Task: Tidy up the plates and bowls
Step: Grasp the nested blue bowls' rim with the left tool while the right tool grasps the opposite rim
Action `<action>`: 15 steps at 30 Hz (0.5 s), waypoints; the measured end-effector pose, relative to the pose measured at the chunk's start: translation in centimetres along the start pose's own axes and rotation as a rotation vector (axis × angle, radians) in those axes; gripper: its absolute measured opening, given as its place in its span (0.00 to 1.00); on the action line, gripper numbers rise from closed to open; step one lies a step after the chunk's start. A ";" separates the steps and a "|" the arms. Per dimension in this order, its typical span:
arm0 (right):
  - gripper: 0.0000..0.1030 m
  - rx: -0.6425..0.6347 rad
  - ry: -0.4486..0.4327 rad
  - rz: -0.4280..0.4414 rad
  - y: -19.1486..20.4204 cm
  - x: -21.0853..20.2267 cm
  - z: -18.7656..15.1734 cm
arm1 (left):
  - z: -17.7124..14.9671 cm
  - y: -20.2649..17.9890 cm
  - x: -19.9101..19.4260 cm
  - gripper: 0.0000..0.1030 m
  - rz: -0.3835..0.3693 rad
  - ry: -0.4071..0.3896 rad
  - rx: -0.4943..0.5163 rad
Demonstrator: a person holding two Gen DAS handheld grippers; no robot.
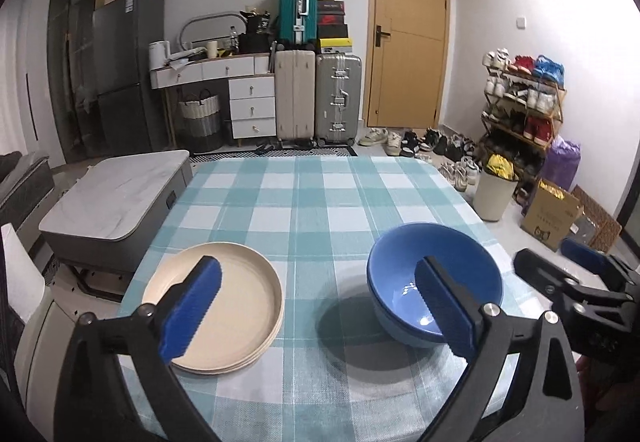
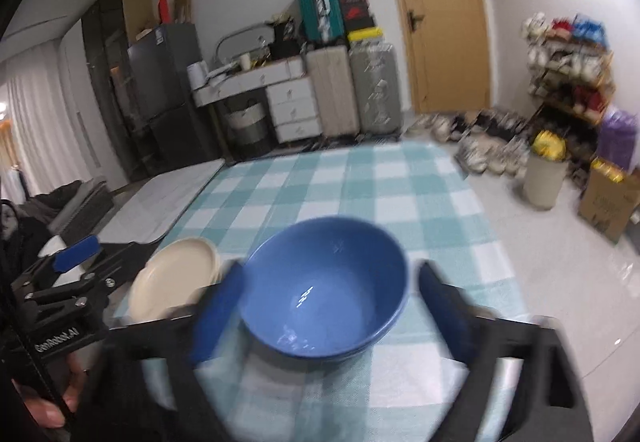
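With both the left gripper (image 1: 318,316) and the right gripper (image 2: 332,312) wide open and empty, we see the stacked cream plates (image 1: 224,306) beside the nested blue bowls (image 1: 434,282) on the checked tablecloth (image 1: 320,193), so we should withdraw without touching either stack.

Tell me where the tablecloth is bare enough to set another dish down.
The whole far half of the checked tablecloth beyond the cream plates and blue bowls is bare. A narrower strip lies between the two stacks. The near edge is crowded by both open grippers.
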State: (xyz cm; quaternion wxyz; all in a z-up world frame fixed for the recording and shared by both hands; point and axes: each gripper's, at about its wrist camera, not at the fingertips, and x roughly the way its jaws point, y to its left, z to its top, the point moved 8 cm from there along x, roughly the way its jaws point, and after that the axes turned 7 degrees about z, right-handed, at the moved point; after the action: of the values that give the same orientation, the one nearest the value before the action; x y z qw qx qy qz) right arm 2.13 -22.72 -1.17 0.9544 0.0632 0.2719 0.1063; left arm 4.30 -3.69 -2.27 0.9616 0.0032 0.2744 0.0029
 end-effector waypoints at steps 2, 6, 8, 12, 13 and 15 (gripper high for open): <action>0.98 -0.021 -0.024 0.007 0.4 -0.5 0.2 | 0.0 0.2 0.0 0.96 0.001 -0.008 -0.002; 0.98 -0.038 -0.030 0.023 0.9 -0.5 0.1 | -0.3 0.5 0.9 0.96 0.005 0.016 -0.001; 0.98 -0.044 -0.042 0.035 1.2 -0.7 -0.1 | -0.4 0.4 1.1 0.96 -0.002 0.017 -0.009; 0.99 -0.050 -0.050 0.043 1.2 -0.5 -0.4 | -0.9 -0.1 1.5 0.96 0.000 -0.001 0.027; 0.99 -0.047 -0.044 0.040 1.1 -0.3 -0.4 | -1.0 -0.2 1.6 0.96 -0.001 0.003 0.031; 0.99 -0.036 -0.026 0.043 0.7 0.4 -0.7 | -1.1 -0.6 2.3 0.96 -0.012 0.018 0.051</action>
State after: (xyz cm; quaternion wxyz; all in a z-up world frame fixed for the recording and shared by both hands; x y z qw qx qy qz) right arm 1.94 -21.93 -1.83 0.9563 0.0533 0.2559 0.1309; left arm 5.71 -4.30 -4.46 0.9587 0.0260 0.2829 -0.0100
